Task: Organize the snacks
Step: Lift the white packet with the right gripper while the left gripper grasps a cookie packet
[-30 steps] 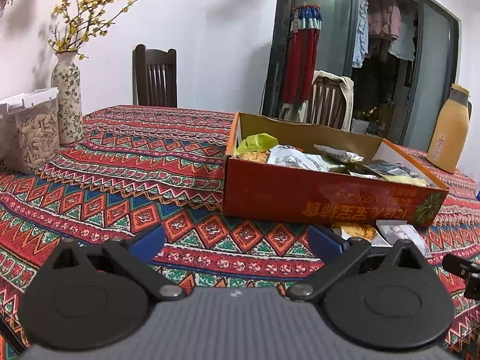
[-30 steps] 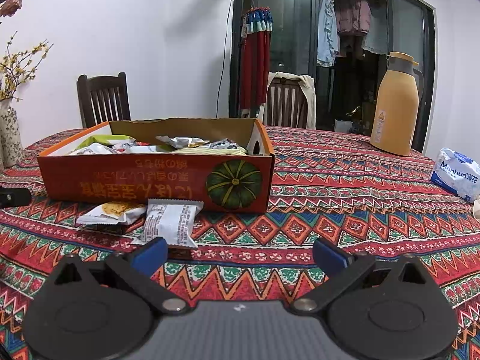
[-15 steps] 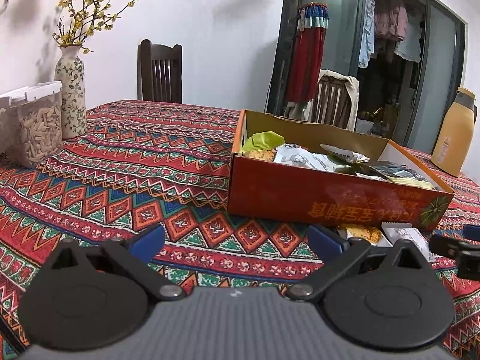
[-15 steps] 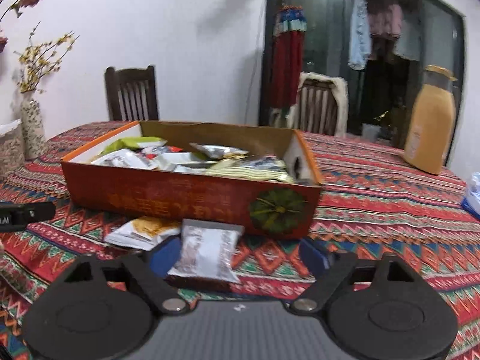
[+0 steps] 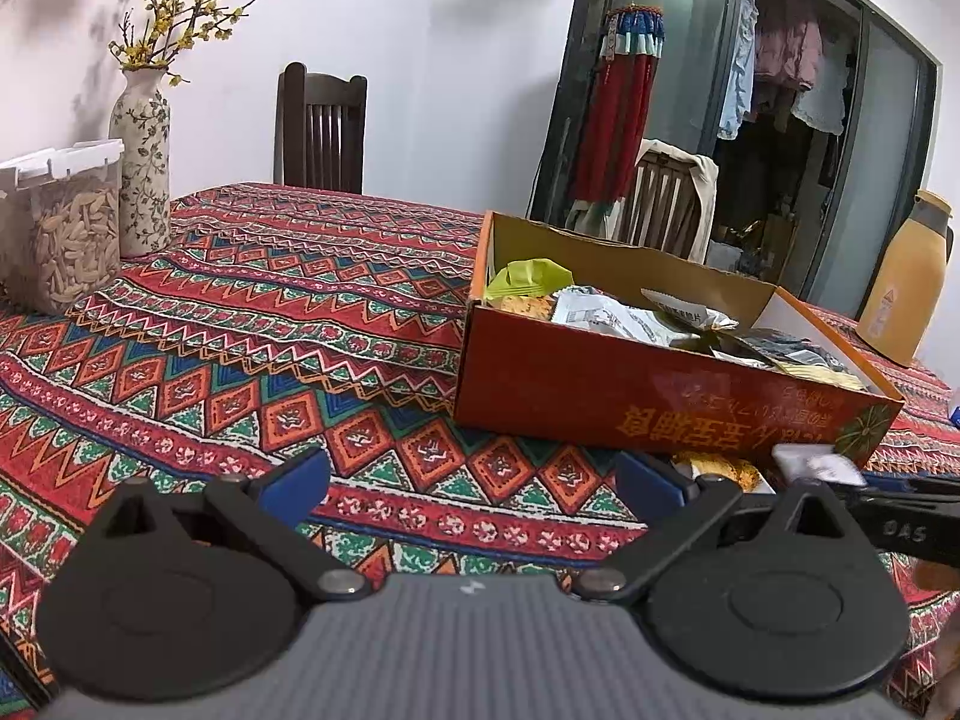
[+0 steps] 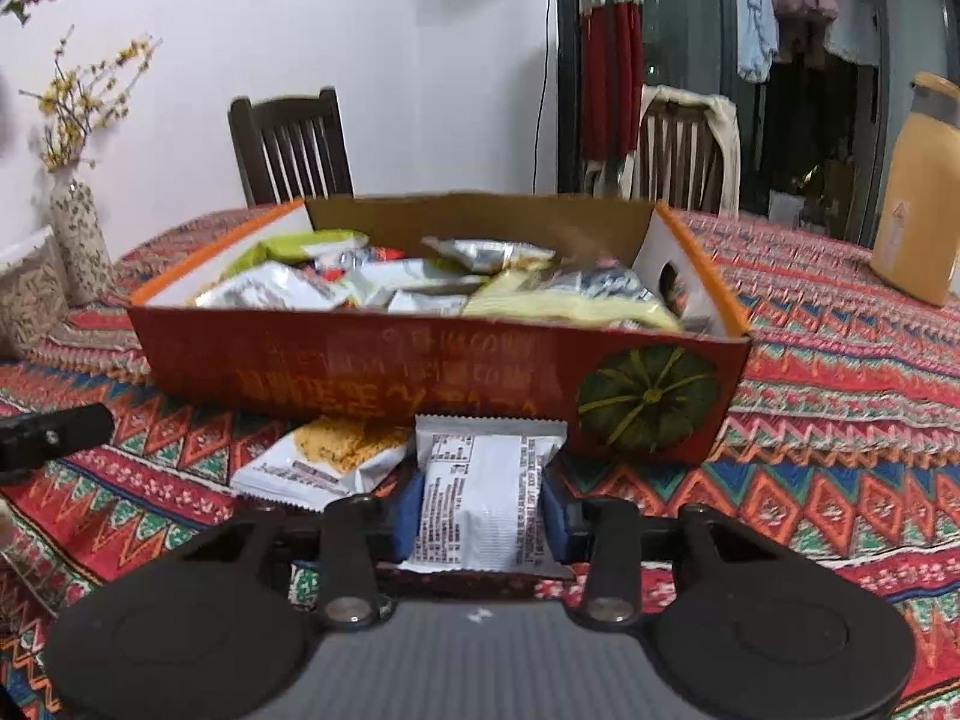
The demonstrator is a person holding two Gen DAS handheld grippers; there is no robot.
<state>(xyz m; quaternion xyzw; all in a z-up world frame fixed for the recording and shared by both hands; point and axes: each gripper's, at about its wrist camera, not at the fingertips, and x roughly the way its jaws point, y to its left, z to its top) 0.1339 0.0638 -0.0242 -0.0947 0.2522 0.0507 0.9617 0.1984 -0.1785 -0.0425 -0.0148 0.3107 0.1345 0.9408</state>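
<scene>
An orange cardboard box (image 6: 420,372) full of snack packets stands on the patterned tablecloth. In front of it lie a white snack packet (image 6: 486,480) and an orange-printed packet (image 6: 324,462). My right gripper (image 6: 480,504) is closing, its blue pads touching both sides of the white packet. In the left wrist view my left gripper (image 5: 474,480) stands open over the cloth with nothing between its fingers, left of the box (image 5: 600,396). The right gripper's black finger (image 5: 900,516) shows at that view's right edge, by the white packet (image 5: 810,462).
A flowered vase (image 5: 144,174) and a clear container of seeds (image 5: 66,240) stand at the far left. A yellow thermos jug (image 5: 906,282) stands at the back right. Wooden chairs (image 5: 321,126) line the table's far side.
My right gripper has moved forward to the white packet and its jaws have narrowed from wide open to either side of it. The left gripper has stayed put.
</scene>
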